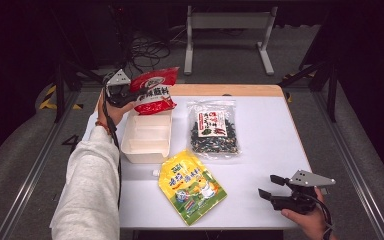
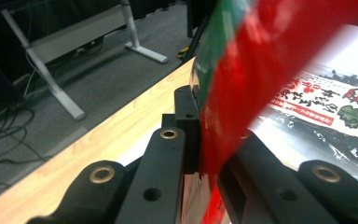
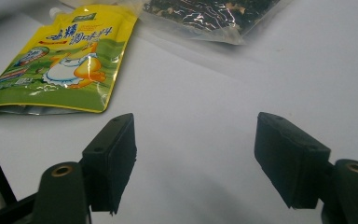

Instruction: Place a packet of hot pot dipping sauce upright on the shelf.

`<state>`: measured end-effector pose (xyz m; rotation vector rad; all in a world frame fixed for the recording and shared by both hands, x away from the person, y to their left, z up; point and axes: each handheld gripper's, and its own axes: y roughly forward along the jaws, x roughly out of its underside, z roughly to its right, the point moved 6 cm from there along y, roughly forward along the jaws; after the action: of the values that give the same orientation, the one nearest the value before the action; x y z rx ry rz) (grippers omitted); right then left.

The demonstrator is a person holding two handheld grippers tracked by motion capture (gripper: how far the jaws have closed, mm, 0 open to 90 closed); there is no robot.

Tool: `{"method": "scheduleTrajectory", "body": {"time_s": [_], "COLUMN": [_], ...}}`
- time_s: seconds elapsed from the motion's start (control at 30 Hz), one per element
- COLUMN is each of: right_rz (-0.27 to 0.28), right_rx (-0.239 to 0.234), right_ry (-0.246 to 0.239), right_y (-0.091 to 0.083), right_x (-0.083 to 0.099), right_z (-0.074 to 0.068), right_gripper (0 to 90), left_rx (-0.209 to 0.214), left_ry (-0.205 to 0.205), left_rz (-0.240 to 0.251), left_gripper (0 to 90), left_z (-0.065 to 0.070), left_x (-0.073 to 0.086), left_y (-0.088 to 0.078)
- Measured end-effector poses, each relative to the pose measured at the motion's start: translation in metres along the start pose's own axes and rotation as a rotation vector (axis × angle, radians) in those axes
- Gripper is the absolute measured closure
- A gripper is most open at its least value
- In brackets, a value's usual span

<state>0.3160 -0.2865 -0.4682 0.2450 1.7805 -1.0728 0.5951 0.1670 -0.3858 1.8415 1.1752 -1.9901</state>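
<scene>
Near the counter's (image 1: 260, 195) far left corner, the left gripper (image 1: 130, 95) is clamped on the edge of a red packet (image 1: 154, 91), holding it in the air just above the far end of a white box (image 1: 146, 136); in the left gripper view the red packet (image 2: 261, 93) stands pinched between the black jaws. The box sits along the left edge. A yellow pouch (image 1: 191, 186) lies just right of the box toward the near edge, and a clear bag of dark flakes (image 1: 213, 128) lies mid-counter toward the far edge. At the near right corner the right gripper (image 1: 271, 187) rests low over bare counter, jaws apart and holding nothing.
</scene>
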Motion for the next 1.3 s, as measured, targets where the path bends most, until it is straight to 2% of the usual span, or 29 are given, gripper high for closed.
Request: {"method": "scheduleTrajectory", "body": {"time_s": [0.1, 0.23, 0.27, 0.37, 0.47, 0.53, 0.6, 0.8, 0.9, 0.97, 1.03, 1.07, 1.13, 1.17, 1.3], "right_rz": [-0.002, -0.009, -0.011, -0.012, -0.017, -0.02, -0.022, -0.018, -0.021, -0.022, -0.021, -0.02, -0.023, -0.025, -0.028], "right_rx": [-0.003, -0.007, -0.009, -0.011, -0.011, -0.014, -0.017, -0.017, -0.022, -0.027, -0.033, -0.037, -0.043, -0.043, -0.049], "right_ry": [0.005, -0.001, 0.001, 0.006, 0.003, 0.004, 0.001, 0.006, 0.009, 0.008, 0.009, 0.009, 0.009, 0.008, 0.004], "right_y": [0.001, 0.002, 0.002, 0.003, 0.004, 0.005, 0.005, 0.004, 0.005, 0.006, 0.007, 0.007, 0.009, 0.01, 0.011], "right_x": [0.0, 0.001, 0.002, 0.002, 0.002, 0.002, 0.002, 0.002, 0.002, 0.002, 0.001, 0.001, 0.0, 0.001, 0.001], "right_z": [0.0, 0.0, 0.0, 0.001, 0.001, 0.0, 0.0, 0.0, 0.0, 0.0, -0.001, -0.001, -0.001, -0.001, -0.001], "right_gripper": [29.2, 29.2, 29.2, 29.2, 29.2, 29.1, 28.7, 28.7, 28.7, 28.7, 28.6, 28.6, 28.5, 28.4, 28.2], "left_rx": [-0.014, -0.029, -0.037, -0.024, -0.019, -0.016, -0.017, -0.027, -0.038, -0.041, -0.045, -0.043, -0.044, -0.046, -0.048], "left_ry": [-0.028, -0.015, -0.002, 0.001, 0.029, 0.015, 0.024, 0.004, 0.01, 0.01, 0.009, -0.011, -0.005, 0.004, -0.037], "left_rz": [0.02, 0.019, 0.013, 0.026, -0.009, -0.009, -0.066, -0.086, -0.096, -0.122, -0.121, -0.123, -0.142, -0.175, -0.146], "left_gripper": [89.1, 89.6, 89.6, 89.6, 89.6, 89.6, 89.8, 89.8, 89.8, 89.8, 89.8, 89.8, 89.8, 89.8, 89.6], "left_z": [-0.003, -0.005, -0.006, -0.006, -0.003, -0.003, -0.003, -0.004, -0.002, 0.0, -0.001, -0.001, -0.001, 0.0, -0.002], "left_x": [0.003, 0.001, -0.002, -0.006, -0.006, -0.006, 0.0, 0.006, 0.009, 0.016, 0.017, 0.021, 0.024, 0.029, 0.032], "left_y": [-0.003, -0.008, -0.012, -0.017, -0.016, -0.015, -0.008, -0.004, 0.001, 0.007, 0.009, 0.011, 0.012, 0.015, 0.016]}}
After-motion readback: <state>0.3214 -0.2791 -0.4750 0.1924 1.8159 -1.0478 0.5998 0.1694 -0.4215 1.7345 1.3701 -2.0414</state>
